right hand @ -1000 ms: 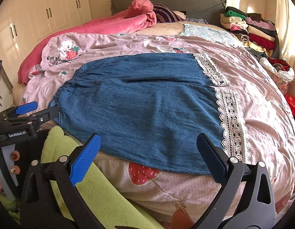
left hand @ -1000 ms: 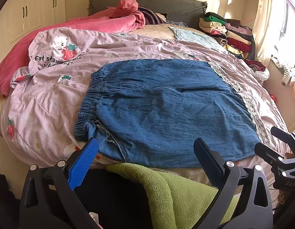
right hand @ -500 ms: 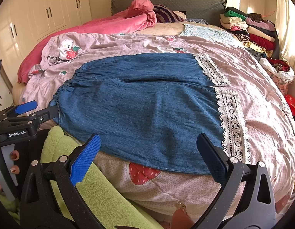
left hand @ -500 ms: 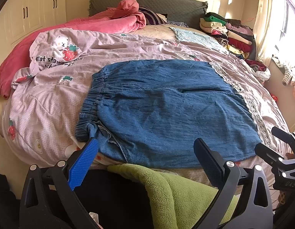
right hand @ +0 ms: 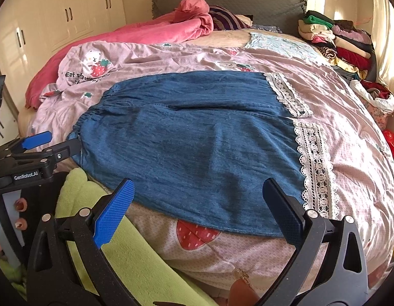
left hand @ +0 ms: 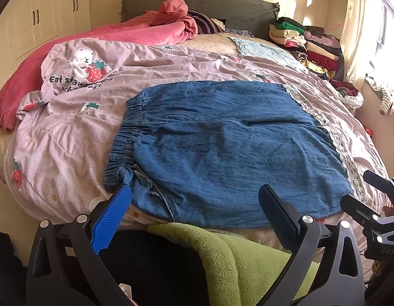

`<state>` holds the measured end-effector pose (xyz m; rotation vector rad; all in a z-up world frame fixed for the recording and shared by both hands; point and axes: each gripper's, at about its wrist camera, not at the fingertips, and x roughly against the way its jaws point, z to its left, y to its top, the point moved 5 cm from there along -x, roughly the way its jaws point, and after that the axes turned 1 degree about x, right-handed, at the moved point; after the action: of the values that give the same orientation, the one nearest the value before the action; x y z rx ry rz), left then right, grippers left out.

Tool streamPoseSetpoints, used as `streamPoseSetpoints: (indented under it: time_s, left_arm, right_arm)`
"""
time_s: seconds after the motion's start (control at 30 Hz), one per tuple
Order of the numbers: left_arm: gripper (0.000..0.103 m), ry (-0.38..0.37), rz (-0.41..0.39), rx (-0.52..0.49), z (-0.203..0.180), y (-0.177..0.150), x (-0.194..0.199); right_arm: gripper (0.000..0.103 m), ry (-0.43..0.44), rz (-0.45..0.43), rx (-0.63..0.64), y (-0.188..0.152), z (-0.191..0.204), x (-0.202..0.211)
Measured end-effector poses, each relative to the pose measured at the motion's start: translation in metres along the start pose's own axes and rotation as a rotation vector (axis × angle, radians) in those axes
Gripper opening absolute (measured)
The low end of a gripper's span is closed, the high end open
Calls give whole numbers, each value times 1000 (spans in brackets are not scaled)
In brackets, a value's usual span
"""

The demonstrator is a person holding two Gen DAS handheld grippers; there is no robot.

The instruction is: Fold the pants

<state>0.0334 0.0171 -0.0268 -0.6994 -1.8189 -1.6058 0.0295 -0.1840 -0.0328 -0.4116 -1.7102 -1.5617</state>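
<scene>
Blue denim pants (left hand: 222,148) with an elastic waistband at the left and white lace cuffs (right hand: 314,163) at the right lie spread flat on the bed; they also show in the right wrist view (right hand: 197,148). My left gripper (left hand: 197,211) is open and empty at the near edge of the pants, by the waistband end. My right gripper (right hand: 199,209) is open and empty at the near hem, toward the cuff end. Each gripper shows at the edge of the other's view.
A pink strawberry-print duvet (left hand: 69,132) covers the bed. A pink blanket (left hand: 135,33) and a stack of folded clothes (left hand: 306,43) lie at the far side. A green fleece (left hand: 235,262) sits below the grippers. White wardrobes (right hand: 69,20) stand at the left.
Both grippers have crept slightly closer to the pants. Both stay open; the pants have not moved.
</scene>
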Motion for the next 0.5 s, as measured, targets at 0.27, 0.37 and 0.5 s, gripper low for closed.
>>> streamPoseSetpoints:
  time_s: [0.27, 0.37, 0.5]
  left_arm:
    - [99, 14, -2, 7, 7, 9, -7]
    - [99, 18, 2, 18, 11, 14, -13]
    - [99, 26, 9, 36, 20, 24, -24]
  right_arm:
    - [95, 17, -8, 22, 16, 7, -8]
    - [95, 24, -23, 38, 30, 11, -12]
    - [95, 27, -52, 65, 53, 16, -21]
